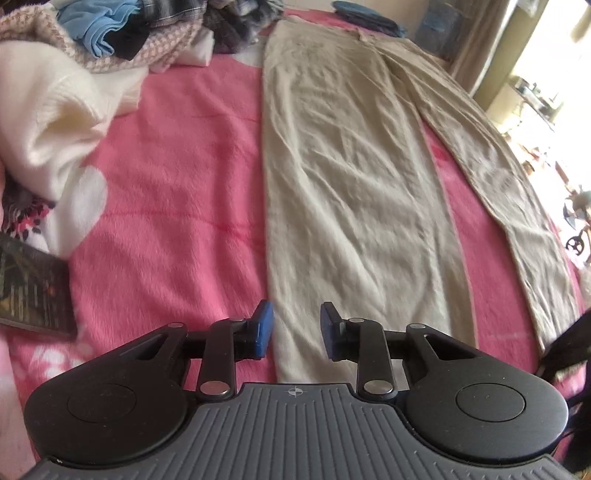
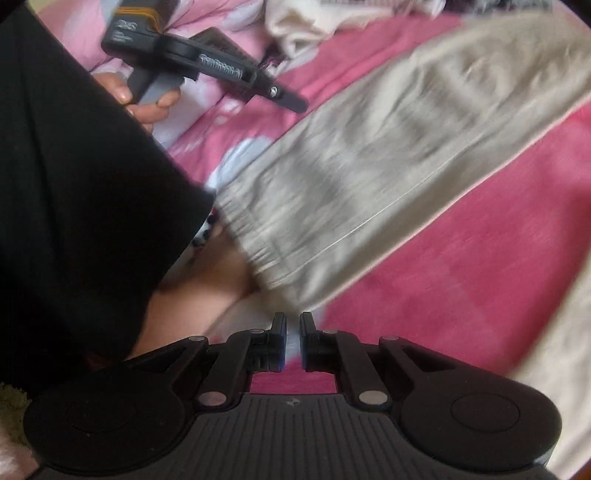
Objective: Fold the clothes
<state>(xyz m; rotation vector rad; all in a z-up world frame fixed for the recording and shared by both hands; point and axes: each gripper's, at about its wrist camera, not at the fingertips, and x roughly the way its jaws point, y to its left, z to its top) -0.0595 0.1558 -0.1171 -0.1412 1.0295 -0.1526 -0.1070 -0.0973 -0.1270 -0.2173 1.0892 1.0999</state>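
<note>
- Left gripper, nearest in its own view: jaws part open with a clear gap and nothing between them, hovering just over the hem end of one leg of the cream trousers
- Right gripper: jaws nearly closed, a thin gap showing; pale cloth appears in that gap, but blur hides whether they pinch it or only hang above it
- Just ahead of the right jaws lies the gathered cuff of a trouser leg, the leg running away up and to the right across the pink bed blanket
- To the left of the right jaws, a black garment worn by the person fills the frame, and beyond it a hand grips the other tool
- Ahead of the left jaws the trousers lie flat and full length, legs slightly spread, waist at the far end
- Judged by the fine wrinkles, the cloth is light, soft and limp; it should sag and slide on the fleecy blanket, so the thicker cuff or hem is the firmest place to pinch
- Far left of the left jaws: a white knit, then a heap of clothes
</note>
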